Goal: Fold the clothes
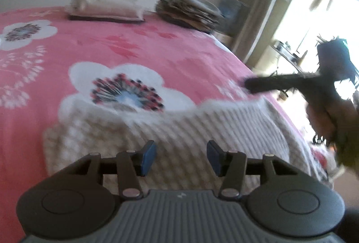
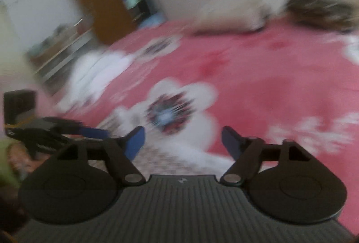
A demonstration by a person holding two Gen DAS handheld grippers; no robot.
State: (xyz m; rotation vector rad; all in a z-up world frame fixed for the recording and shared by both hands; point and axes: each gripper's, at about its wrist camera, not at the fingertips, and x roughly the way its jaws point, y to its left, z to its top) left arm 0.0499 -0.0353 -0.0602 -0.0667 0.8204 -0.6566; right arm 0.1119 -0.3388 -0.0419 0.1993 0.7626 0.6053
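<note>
A pink bedspread [image 1: 139, 49] with big white flowers fills both views. On its near side lies a folded cream knitted garment [image 1: 179, 128], flat on the spread. At the far edge sit a pale folded pile [image 1: 105, 6] and a darker stack [image 1: 188, 9], apart. The left gripper [image 1: 181, 157] hangs over the knit, jaws apart and empty. The right gripper [image 2: 182, 142], blurred, seems open and empty too.

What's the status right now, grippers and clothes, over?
Left gripper open, nothing between its fingers. Right gripper open, empty. Cream knit garment lies on the pink bedspread. Nothing in the way.
</note>
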